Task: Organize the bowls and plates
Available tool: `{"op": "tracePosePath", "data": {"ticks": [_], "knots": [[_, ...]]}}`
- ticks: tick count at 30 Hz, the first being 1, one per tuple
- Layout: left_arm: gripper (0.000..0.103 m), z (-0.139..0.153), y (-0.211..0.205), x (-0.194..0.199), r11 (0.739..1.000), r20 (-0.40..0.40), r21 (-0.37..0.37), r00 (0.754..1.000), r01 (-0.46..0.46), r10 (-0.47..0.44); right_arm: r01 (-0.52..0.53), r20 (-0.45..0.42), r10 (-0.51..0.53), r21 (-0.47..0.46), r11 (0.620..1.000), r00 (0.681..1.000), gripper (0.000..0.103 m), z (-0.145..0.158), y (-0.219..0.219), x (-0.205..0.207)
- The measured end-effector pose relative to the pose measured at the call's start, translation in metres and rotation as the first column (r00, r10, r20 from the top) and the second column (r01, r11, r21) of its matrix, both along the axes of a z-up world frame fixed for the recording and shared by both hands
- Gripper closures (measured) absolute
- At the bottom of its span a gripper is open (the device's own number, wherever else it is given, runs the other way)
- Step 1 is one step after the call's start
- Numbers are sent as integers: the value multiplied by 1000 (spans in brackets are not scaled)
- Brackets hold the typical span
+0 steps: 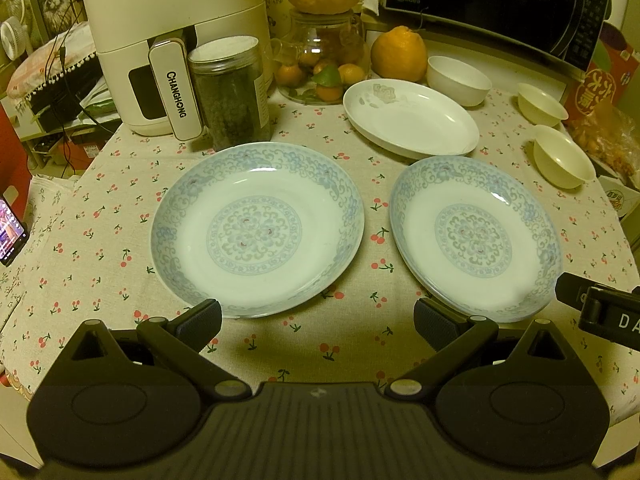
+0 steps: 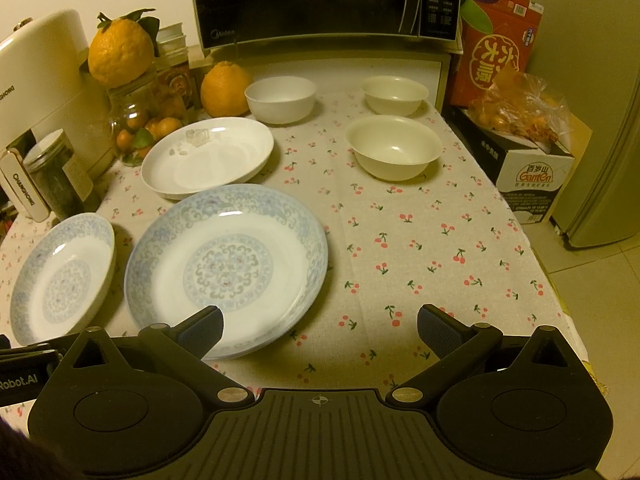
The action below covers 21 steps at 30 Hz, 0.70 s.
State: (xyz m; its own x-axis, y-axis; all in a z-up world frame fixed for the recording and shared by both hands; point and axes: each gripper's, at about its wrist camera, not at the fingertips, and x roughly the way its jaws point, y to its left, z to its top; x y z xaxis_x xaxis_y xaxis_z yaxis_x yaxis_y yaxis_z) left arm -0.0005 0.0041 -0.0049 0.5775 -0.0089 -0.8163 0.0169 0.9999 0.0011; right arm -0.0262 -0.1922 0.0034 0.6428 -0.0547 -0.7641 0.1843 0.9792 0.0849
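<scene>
Glazed porcelain is what matters here: two round blue-patterned plates lie flat on the cherry-print tablecloth [image 2: 420, 240]. The left blue-patterned plate [image 1: 258, 228] sits just ahead of the left claw [image 1: 318, 322], its near rim by the claw's left finger. The right blue-patterned plate [image 2: 226, 268] lies ahead and to the left of the right claw [image 2: 320, 330], whose left finger overlaps its near rim in the picture; whether they touch I cannot tell. Both claws are spread wide and grip nothing.

Beyond the right plate, touching or nearly touching its far rim, rests a plain white shallow plate [image 2: 208, 162]. Farther off stand a white round bowl [image 2: 280, 98] and two cream bowls, the nearer cream bowl [image 2: 394, 146] and the farther cream bowl [image 2: 394, 94], well apart from the plates.

My judgement is that these dishes are stiff, fairly heavy, slick under the pads and easily chipped. The best hold is on the raised rim, one finger above and one beneath, at the near edge. Since the cloth is soft, the lower finger could snag it.
</scene>
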Motion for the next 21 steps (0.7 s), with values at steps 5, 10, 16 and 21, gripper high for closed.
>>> {"op": "tracePosePath", "data": {"ticks": [5, 10, 16, 21], "knots": [[0, 0, 0, 0, 1000, 0, 0, 1000, 0, 0, -1, -2, 1, -1, 1000, 1000, 0, 0, 1, 0], [1, 0, 0, 0, 1000, 0, 0, 1000, -1, 1, -2, -5, 2, -2, 1000, 1000, 0, -2, 0, 0], [1, 0, 0, 0, 1000, -1, 1, 1000, -3, 3, -2, -10, 2, 0, 1000, 1000, 0, -1, -1, 0], [1, 1, 0, 1, 1000, -2, 3, 1000, -4, 4, -2, -12, 2, 0, 1000, 1000, 0, -1, -1, 0]]}}
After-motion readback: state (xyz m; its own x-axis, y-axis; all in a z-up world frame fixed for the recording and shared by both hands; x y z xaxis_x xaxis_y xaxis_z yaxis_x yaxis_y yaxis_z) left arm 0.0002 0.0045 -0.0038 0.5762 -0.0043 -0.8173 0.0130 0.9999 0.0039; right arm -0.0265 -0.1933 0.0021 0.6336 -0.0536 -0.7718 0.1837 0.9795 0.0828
